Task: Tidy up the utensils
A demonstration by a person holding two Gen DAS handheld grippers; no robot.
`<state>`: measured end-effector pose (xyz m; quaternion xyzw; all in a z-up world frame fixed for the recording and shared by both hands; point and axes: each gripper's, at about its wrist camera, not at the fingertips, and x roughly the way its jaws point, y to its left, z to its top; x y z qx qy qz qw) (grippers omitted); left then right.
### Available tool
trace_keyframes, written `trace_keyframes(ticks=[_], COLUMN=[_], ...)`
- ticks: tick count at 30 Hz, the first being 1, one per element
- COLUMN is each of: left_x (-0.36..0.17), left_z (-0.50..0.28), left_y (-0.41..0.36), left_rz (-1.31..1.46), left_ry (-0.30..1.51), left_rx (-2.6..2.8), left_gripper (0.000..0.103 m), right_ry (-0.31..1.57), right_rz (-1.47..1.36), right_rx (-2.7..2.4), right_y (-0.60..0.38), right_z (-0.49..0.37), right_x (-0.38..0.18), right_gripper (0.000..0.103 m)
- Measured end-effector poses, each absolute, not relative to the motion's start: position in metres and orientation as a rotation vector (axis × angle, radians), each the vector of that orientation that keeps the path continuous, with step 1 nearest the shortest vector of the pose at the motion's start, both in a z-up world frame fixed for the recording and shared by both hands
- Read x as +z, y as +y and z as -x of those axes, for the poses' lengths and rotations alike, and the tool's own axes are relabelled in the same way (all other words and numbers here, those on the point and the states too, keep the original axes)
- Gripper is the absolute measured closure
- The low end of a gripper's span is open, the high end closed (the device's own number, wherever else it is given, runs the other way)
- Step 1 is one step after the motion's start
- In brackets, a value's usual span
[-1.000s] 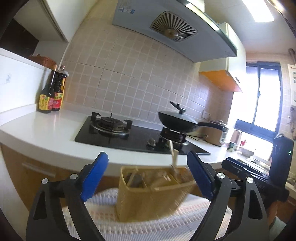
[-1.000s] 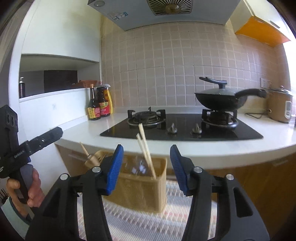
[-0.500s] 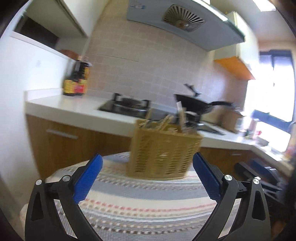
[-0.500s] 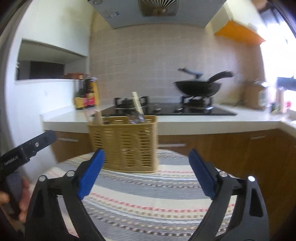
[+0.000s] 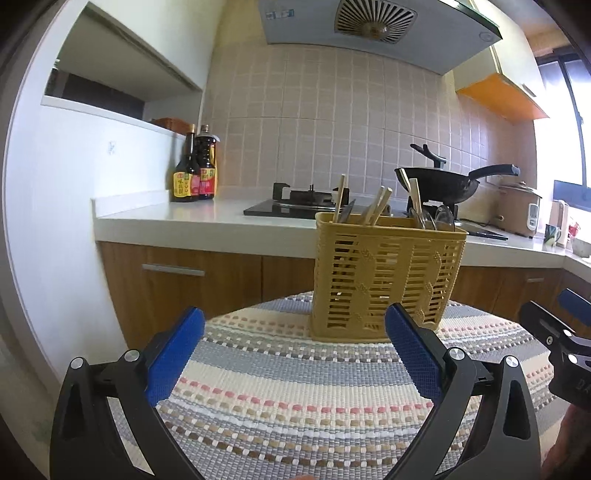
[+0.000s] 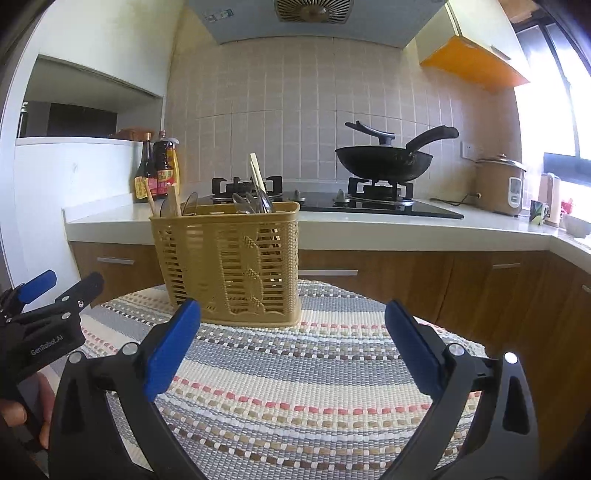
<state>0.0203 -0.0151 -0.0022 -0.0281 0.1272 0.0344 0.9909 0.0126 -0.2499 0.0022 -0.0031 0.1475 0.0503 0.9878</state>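
A yellow slotted utensil basket (image 5: 384, 277) stands upright at the far side of a striped woven mat (image 5: 303, 398). Wooden chopsticks (image 5: 378, 205) and metal spoons (image 5: 428, 218) stick up out of it. It also shows in the right wrist view (image 6: 232, 262), with chopsticks (image 6: 258, 181) and spoons (image 6: 251, 203) inside. My left gripper (image 5: 295, 354) is open and empty, low over the mat, short of the basket. My right gripper (image 6: 295, 347) is open and empty, also short of the basket. Each gripper shows at the edge of the other's view (image 6: 40, 317) (image 5: 565, 332).
Behind the mat runs a white counter (image 5: 177, 221) with wooden cabinets below. On it are a gas hob (image 6: 332, 206), a black wok (image 6: 384, 158), sauce bottles (image 5: 194, 170) and a rice cooker (image 6: 500, 184). A range hood (image 5: 373, 22) hangs above.
Both grippers have dropped and pulled back from above the basket to just over the mat. The right gripper's jaws have opened wider. The basket now stands ahead of both.
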Motion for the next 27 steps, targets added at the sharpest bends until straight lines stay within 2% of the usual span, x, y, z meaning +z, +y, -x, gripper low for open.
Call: trace_keyframes(ticks=[27], left_x=[-0.004], left_z=[-0.026], left_y=[-0.024], left_rz=[0.017], left_ry=[0.293], left_rx=[0.059], left_gripper=[0.008], right_ry=[0.399], right_rz=[0.01], right_rx=[0.095], right_y=[-0.246], right_z=[-0.029], right_x=[-0.009], right_gripper=[0.008])
